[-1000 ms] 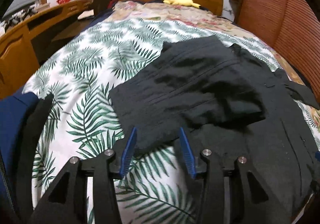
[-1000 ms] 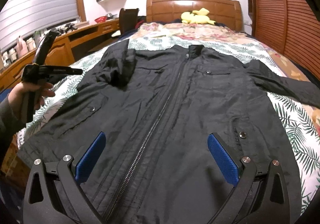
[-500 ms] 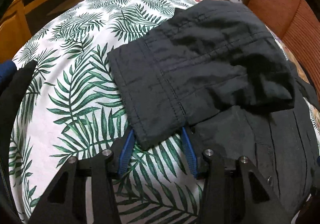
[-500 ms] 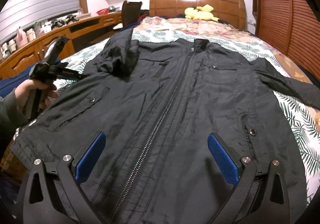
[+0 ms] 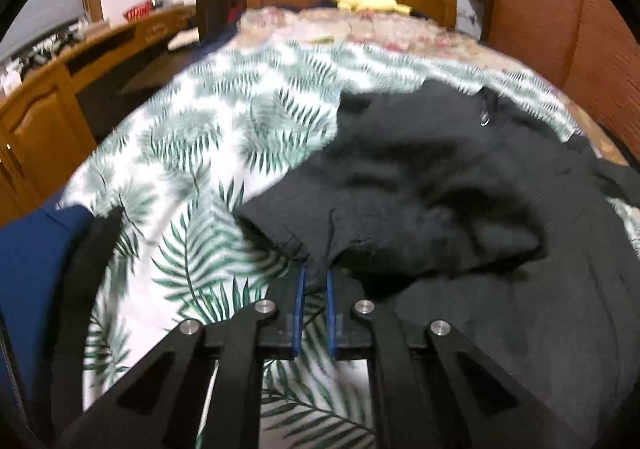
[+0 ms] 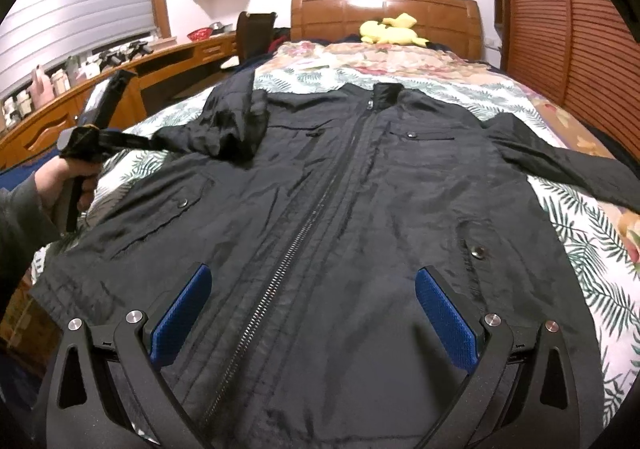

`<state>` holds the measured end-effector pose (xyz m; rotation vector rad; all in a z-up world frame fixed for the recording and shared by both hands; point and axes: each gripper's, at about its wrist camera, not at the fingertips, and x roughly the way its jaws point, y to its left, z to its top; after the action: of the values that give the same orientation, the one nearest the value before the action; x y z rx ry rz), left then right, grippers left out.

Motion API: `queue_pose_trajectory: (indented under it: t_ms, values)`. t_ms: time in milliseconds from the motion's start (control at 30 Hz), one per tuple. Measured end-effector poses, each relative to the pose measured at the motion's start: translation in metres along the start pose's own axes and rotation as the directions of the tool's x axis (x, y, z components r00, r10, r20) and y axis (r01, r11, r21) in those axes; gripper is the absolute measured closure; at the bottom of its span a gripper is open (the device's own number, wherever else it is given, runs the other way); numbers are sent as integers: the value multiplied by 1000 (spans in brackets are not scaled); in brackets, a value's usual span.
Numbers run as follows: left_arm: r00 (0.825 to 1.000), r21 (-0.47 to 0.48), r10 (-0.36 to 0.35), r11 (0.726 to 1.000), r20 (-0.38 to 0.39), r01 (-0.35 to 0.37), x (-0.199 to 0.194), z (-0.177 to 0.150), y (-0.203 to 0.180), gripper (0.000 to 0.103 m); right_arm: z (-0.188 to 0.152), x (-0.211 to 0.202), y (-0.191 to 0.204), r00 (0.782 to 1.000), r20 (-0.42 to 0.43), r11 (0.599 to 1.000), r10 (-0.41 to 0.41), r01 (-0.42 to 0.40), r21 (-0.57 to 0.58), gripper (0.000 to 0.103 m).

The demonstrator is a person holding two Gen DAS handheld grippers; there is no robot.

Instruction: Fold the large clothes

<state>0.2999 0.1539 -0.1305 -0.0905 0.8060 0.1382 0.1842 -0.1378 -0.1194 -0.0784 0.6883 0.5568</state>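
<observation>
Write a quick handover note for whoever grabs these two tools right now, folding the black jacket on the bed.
Left tool: its jaws have just been closing and are now shut on the cuff of the jacket's sleeve, which is bunched over the chest.
Right tool: open, holding nothing, over the lower front.
Jacket: flat, front up, zipped, collar toward the headboard, on the leaf-print bedspread. The other sleeve lies stretched out sideways.
Done: first sleeve gripped.
Left: lay that sleeve across, fold in the other sleeve, then fold the body.
</observation>
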Motion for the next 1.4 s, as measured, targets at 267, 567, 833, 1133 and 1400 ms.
queue_pose_trajectory:
  t_ms: [267, 567, 833, 1133, 1400]
  values:
    - [990, 84, -46, 996, 136, 35, -66, 38, -55, 100, -8, -26, -24, 999, 37, 999, -12, 10, 51, 0]
    - [977, 210, -81, 977, 197, 38, -109, 57, -131, 100, -22, -61, -55, 995, 85, 995, -50, 42, 92, 0]
    - [985, 180, -70, 983, 160, 41, -96, 34, -160, 100, -36, -93, -75, 987, 145, 990, -63, 43, 136, 0]
    - [977, 188, -132, 977, 167, 100, -74, -7, -159, 100, -36, -93, -62, 987, 119, 990, -108, 97, 98, 0]
    - [966, 183, -214, 965, 145, 186, -77, -30, -140, 91, -29, -76, -30, 991, 71, 994, -110, 107, 36, 0]
